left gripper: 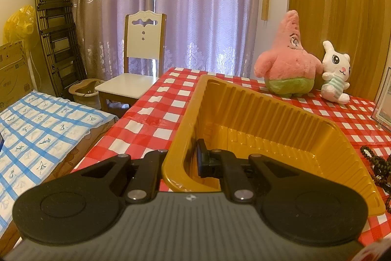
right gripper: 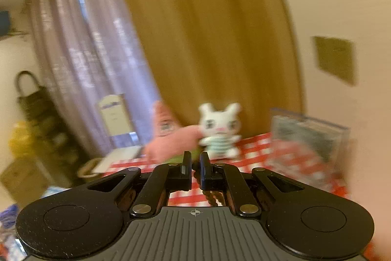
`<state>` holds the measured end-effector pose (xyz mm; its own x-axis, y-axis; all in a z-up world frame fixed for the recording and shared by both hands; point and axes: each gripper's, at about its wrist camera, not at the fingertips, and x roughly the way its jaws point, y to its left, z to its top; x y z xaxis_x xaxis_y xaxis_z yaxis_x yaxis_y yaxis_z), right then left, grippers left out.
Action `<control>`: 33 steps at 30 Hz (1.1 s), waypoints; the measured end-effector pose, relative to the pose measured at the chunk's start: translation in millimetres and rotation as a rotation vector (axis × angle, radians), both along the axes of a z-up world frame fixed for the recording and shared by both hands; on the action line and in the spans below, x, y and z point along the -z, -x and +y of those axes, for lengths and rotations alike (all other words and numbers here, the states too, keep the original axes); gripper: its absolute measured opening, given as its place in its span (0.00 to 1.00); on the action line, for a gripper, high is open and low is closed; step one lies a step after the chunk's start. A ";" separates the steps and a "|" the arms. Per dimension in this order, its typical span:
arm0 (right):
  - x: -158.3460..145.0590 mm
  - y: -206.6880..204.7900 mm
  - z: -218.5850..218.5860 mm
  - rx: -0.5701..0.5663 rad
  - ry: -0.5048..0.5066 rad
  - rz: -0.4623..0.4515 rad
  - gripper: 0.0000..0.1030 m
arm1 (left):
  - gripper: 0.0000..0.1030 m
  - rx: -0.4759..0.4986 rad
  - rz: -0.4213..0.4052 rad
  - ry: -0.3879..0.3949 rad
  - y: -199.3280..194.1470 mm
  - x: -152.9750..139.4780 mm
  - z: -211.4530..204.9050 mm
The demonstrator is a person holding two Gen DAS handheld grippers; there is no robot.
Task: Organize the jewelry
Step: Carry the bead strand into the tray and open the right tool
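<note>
Quick counts — one yellow tray (left gripper: 266, 114), centre of the left wrist view. Two plush toys at 2 o'clock: one pink star plush (left gripper: 288, 60), one white bunny plush (left gripper: 336, 72) just beside it. One clear picture frame (left gripper: 383, 99) at 3 o'clock. Dark bead strands (left gripper: 377, 163) at 4 o'clock — bunched and cut by the edge, count cannot be told. One more bead strand (right gripper: 211, 196) hangs in the right wrist view, 6 o'clock. One chair (left gripper: 136, 65) at 11 o'clock. One cardboard box (left gripper: 13, 72) at 9 o'clock. Two grippers: left gripper (left gripper: 182, 160), right gripper (right gripper: 194, 170).
</note>
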<state>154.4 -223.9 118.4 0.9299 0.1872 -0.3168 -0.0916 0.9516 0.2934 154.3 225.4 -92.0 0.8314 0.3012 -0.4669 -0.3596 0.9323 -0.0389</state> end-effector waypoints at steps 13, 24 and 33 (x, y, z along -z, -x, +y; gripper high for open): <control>48.7 -75.4 122.5 -0.319 -0.068 0.080 0.06 | 0.10 0.001 0.001 0.001 -0.2 -0.4 1.1; 149.1 -101.1 167.4 -0.353 -0.010 0.310 0.06 | 0.09 0.006 -0.002 0.014 -0.4 -4.4 1.8; 182.1 -105.7 170.9 -0.318 0.031 0.412 0.09 | 0.09 0.007 0.003 0.015 0.8 -4.3 2.6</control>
